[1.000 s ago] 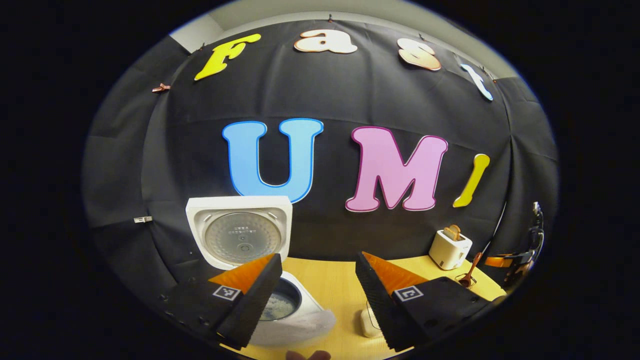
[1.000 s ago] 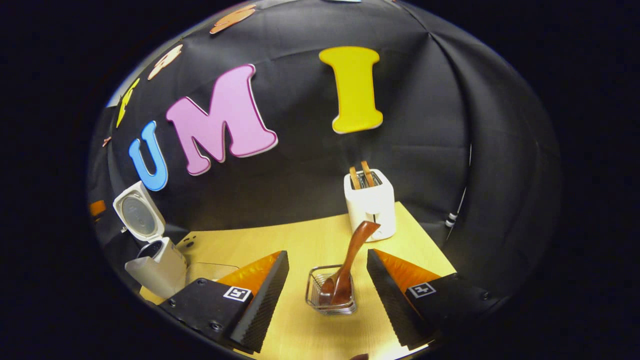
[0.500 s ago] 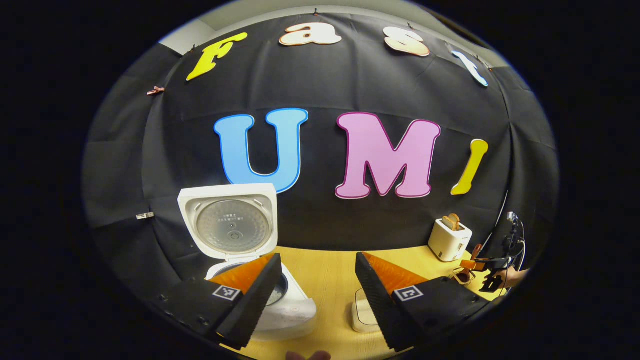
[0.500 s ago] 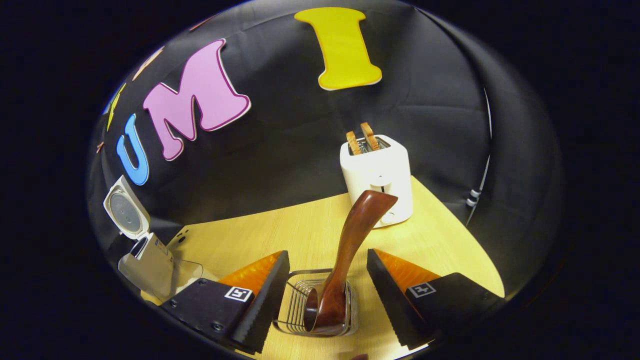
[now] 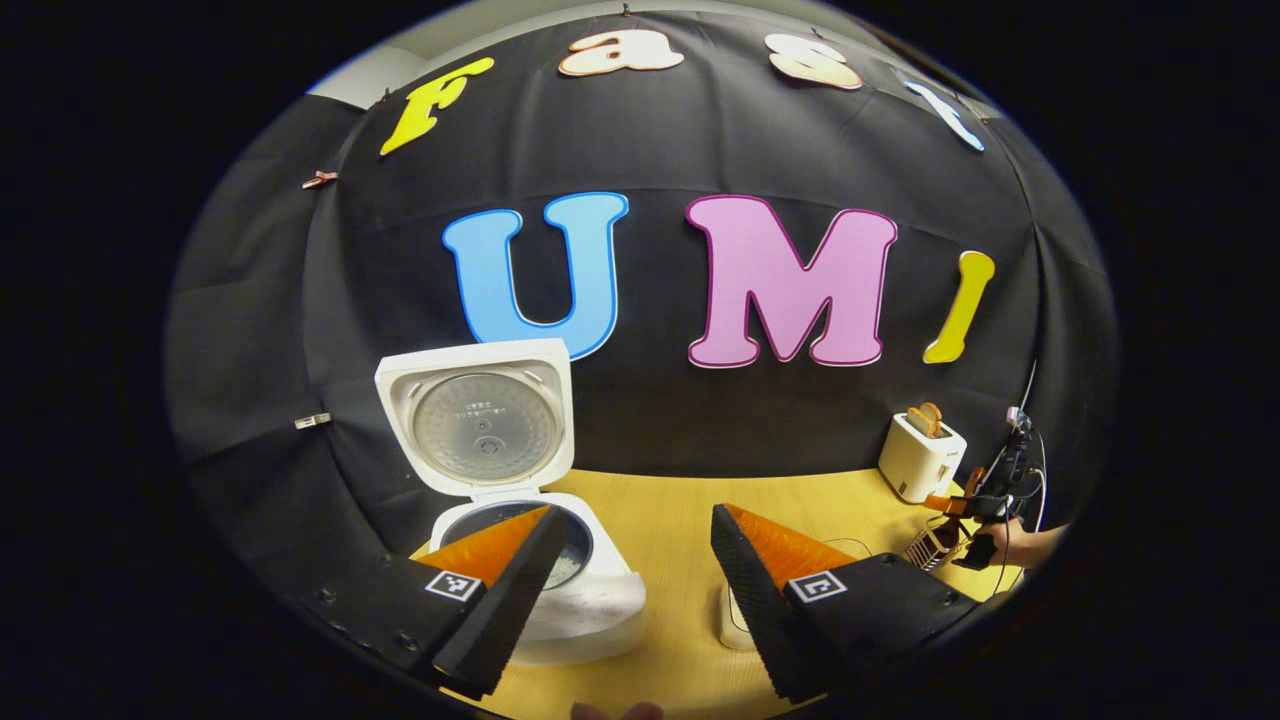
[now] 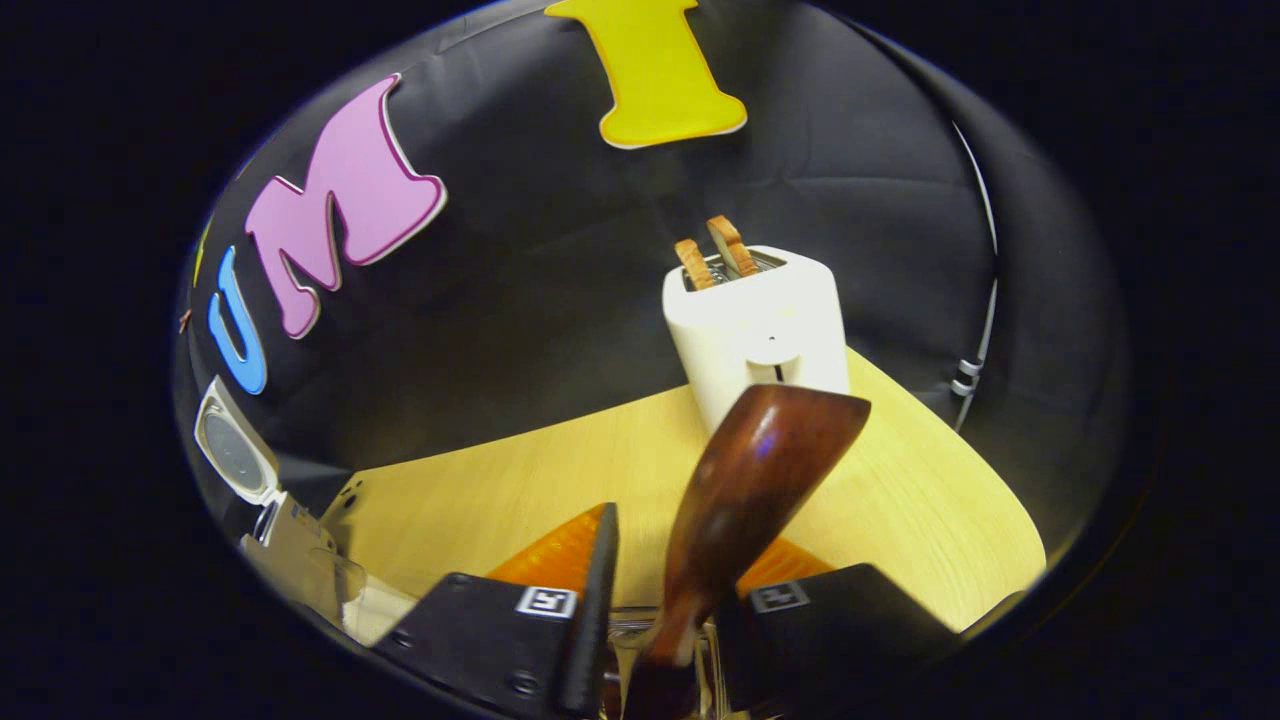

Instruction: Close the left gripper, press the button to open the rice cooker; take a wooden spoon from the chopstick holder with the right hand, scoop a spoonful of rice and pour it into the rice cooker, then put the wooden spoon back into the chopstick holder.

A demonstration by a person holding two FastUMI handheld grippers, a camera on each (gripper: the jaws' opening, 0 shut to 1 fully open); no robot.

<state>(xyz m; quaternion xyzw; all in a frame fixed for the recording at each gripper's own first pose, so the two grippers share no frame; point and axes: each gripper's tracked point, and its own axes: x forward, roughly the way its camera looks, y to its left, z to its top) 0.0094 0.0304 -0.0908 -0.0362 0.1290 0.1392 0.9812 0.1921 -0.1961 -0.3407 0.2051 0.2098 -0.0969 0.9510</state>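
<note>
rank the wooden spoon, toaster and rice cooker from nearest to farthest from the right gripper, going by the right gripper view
1. wooden spoon: its handle stands between the fingers of the right gripper.
2. toaster: just behind the spoon, near the table's back edge.
3. rice cooker: far across the table at the view's left edge, lid up.

The dark brown wooden spoon (image 6: 745, 500) looks smooth and shiny, with a small bright spot of light on its handle. The pale yellow wooden table (image 6: 560, 470) is smooth and dull, with fine lines of grain. The white plastic toaster (image 6: 755, 330) is smooth and only a little shiny. The white plastic rice cooker (image 5: 560, 590) has a smooth shell, and the round silver metal plate (image 5: 485, 425) inside its open lid is shiny with tiny dots. The thin wire chopstick holder (image 5: 935, 545) looks like shiny metal. The black cloth wall (image 5: 650, 420) is dull and softly creased.
</note>
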